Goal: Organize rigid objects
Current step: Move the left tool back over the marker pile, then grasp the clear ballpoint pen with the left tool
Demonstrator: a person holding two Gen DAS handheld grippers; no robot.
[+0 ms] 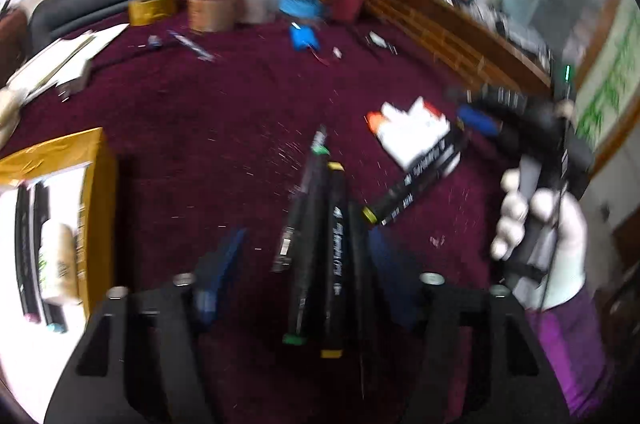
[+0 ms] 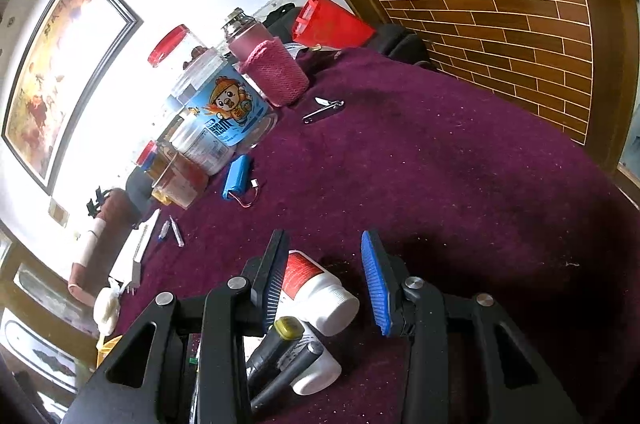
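Note:
In the blurred left wrist view my left gripper (image 1: 304,264) is open, with several black markers (image 1: 320,248) lying on the maroon cloth between its blue pads. Two white bottles with red labels (image 1: 408,132) and more black markers (image 1: 416,184) lie to the right. My right gripper (image 1: 516,128) shows there, held by a white-gloved hand. In the right wrist view my right gripper (image 2: 324,272) is open over a white bottle with a red label (image 2: 316,288); markers (image 2: 276,348) and another white bottle (image 2: 316,372) lie below it.
A yellow-edged box (image 1: 52,224) at the left holds a bottle and markers. Jars, tape rolls and a pink flask (image 2: 272,68) stand at the cloth's far edge. A blue battery pack (image 2: 238,176), nail clippers (image 2: 324,110) and pens lie loose. A wooden panel (image 2: 520,36) borders the right.

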